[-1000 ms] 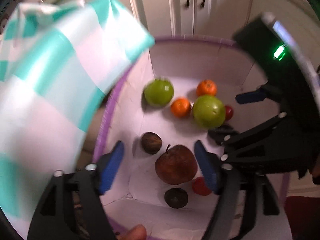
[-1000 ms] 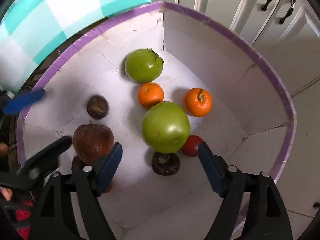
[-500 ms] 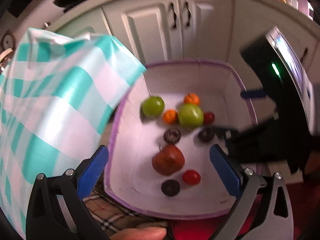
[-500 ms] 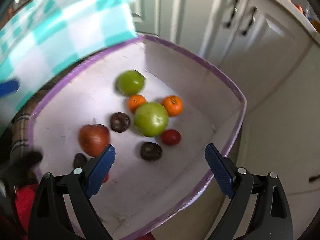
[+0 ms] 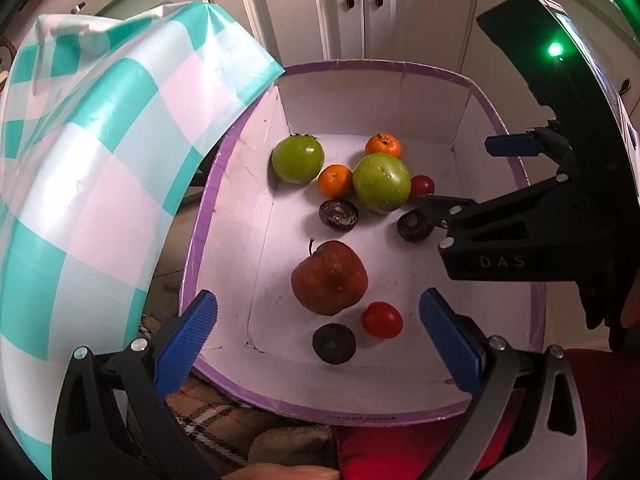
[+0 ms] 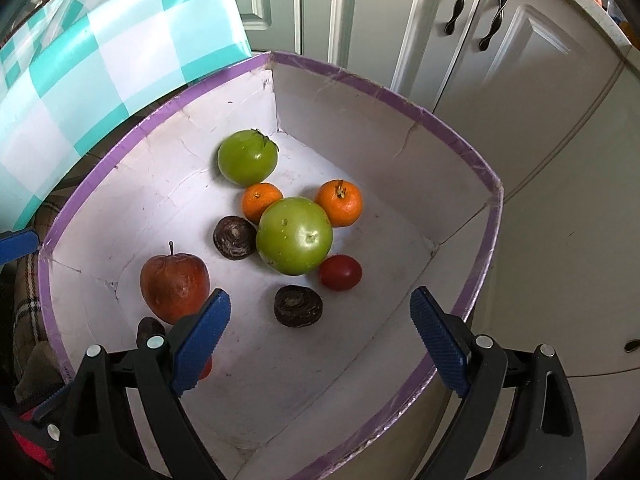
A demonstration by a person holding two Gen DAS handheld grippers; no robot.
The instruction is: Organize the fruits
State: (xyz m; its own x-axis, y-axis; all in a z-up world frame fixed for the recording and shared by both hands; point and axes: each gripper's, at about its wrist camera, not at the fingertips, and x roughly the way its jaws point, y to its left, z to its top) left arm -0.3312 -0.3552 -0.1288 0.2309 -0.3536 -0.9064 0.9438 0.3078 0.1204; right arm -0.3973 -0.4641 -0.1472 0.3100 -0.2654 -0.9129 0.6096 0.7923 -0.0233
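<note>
My left gripper [image 5: 318, 338] hangs over the near edge of the box [image 5: 224, 184], jaws wide apart and holding nothing. My right gripper [image 6: 320, 332] does likewise, also spread and bare. Nearest on the white floor lie a dark fruit [image 5: 334, 343] and a small red one [image 5: 381, 319], with the red apple [image 5: 329, 277] just behind. Farther in, two green fruits [image 6: 294, 235], two oranges [image 6: 340, 203], two more dark fruits [image 6: 298, 306] and another small red fruit [image 6: 340, 272] cluster together. A checked cloth [image 5: 88, 168] hangs at the left; cupboard doors [image 6: 400, 20] stand beyond.
</note>
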